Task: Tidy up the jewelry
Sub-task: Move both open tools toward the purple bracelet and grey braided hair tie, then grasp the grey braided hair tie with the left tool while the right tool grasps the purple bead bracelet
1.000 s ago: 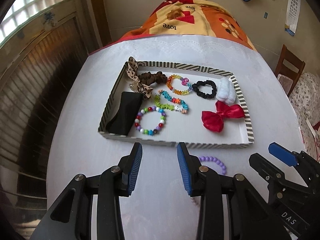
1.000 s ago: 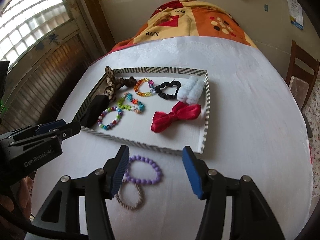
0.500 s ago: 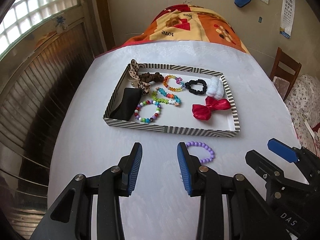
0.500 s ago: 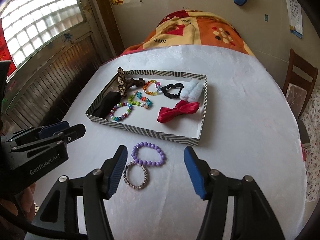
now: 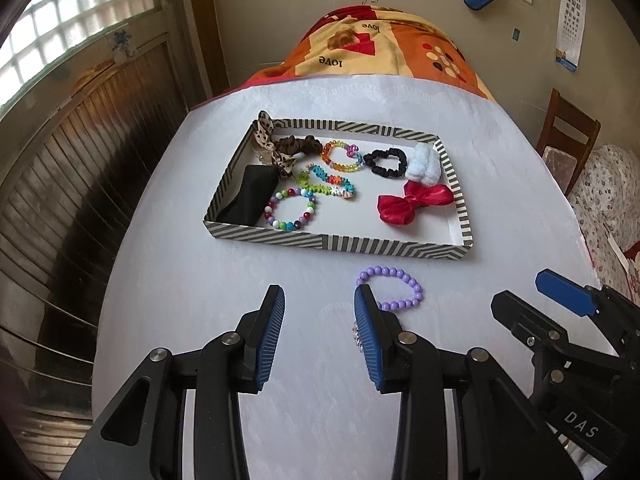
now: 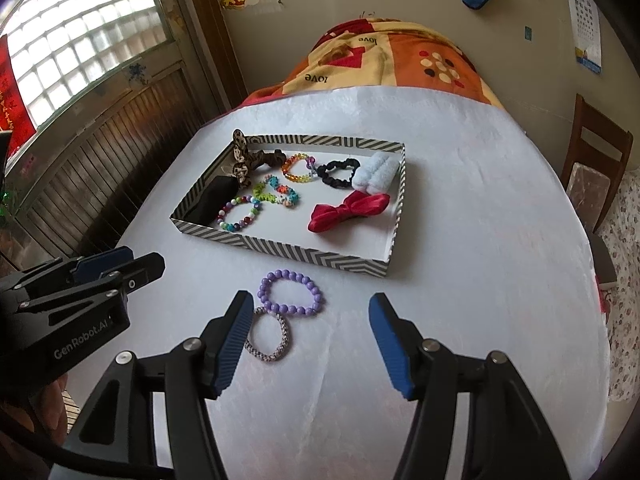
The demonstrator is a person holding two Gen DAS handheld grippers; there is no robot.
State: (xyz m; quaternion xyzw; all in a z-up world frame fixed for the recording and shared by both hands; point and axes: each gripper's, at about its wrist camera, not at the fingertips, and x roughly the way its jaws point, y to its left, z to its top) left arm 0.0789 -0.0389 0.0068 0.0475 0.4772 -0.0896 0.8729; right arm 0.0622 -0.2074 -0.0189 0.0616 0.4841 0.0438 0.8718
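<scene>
A striped tray [image 5: 332,243] [image 6: 320,258] on the white table holds several bracelets, scrunchies and bows, among them a red bow [image 5: 412,202] [image 6: 348,210] and a multicolour bead bracelet [image 5: 290,213] [image 6: 239,213]. A purple bead bracelet [image 5: 394,286] [image 6: 290,293] and a grey braided bracelet [image 6: 269,337] lie on the table in front of the tray, touching each other. My left gripper [image 5: 319,330] is open and empty, left of the purple bracelet. My right gripper [image 6: 312,344] is open and empty, just short of both loose bracelets.
A black case [image 5: 250,197] lies in the tray's left end. An orange patterned blanket [image 5: 380,52] covers the far end of the table. A wooden chair [image 5: 568,136] stands at the right, a window and wood panelling at the left.
Both grippers have pulled back and up from the tray. The tray and the loose bracelets look smaller and farther away. Both grippers stay open.
</scene>
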